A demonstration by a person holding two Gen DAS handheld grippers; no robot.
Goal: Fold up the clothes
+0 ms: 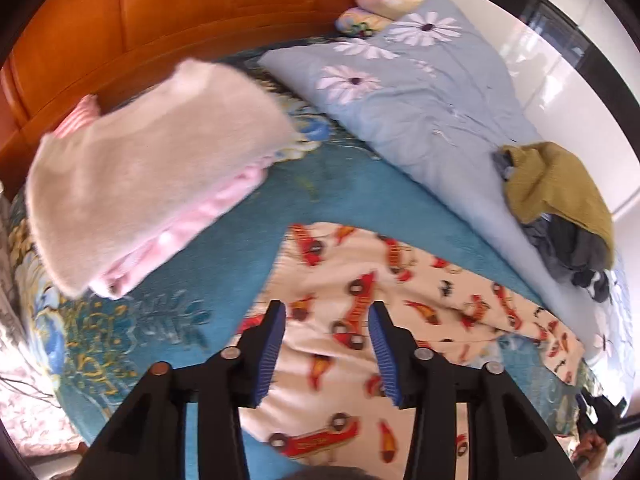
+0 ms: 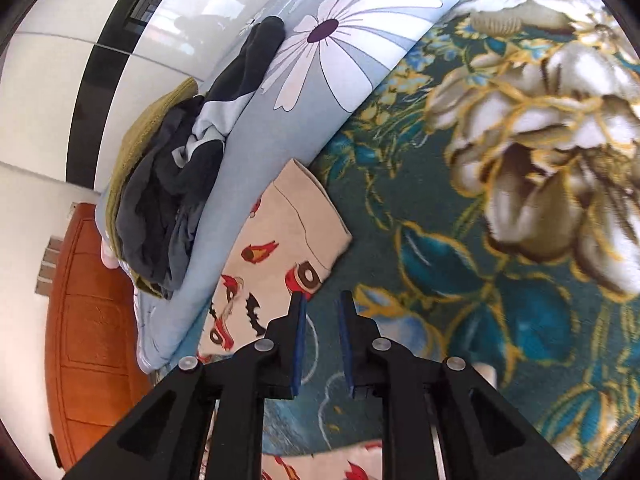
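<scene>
On the bed's teal floral blanket [image 1: 240, 248], a car-print garment [image 1: 360, 320] lies spread, unfolded; beyond it a folded pink-and-beige stack [image 1: 152, 184] sits, and crumpled dark clothes [image 1: 560, 216] wait on the blue quilt [image 1: 420, 100]. Left hand-held gripper [image 1: 327, 312] hovers wide, empty; right hand-held gripper [image 2: 322, 300] narrower, gripping nothing.

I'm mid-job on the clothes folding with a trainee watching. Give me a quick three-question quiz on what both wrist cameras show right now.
1. True or false: the left gripper is shut on the cream garment printed with red cars.
2. Multiple choice: where does the heap of olive-green and dark grey clothes lie? A) on the light blue daisy-print quilt; B) on the teal floral bedspread; C) against the orange wooden headboard.
3. Fill in: the folded beige and pink stack lies to the ____ of the car-print garment in the left wrist view.

Key: 1 false, its jaws are open above it; 2 A; 3 left.
</scene>
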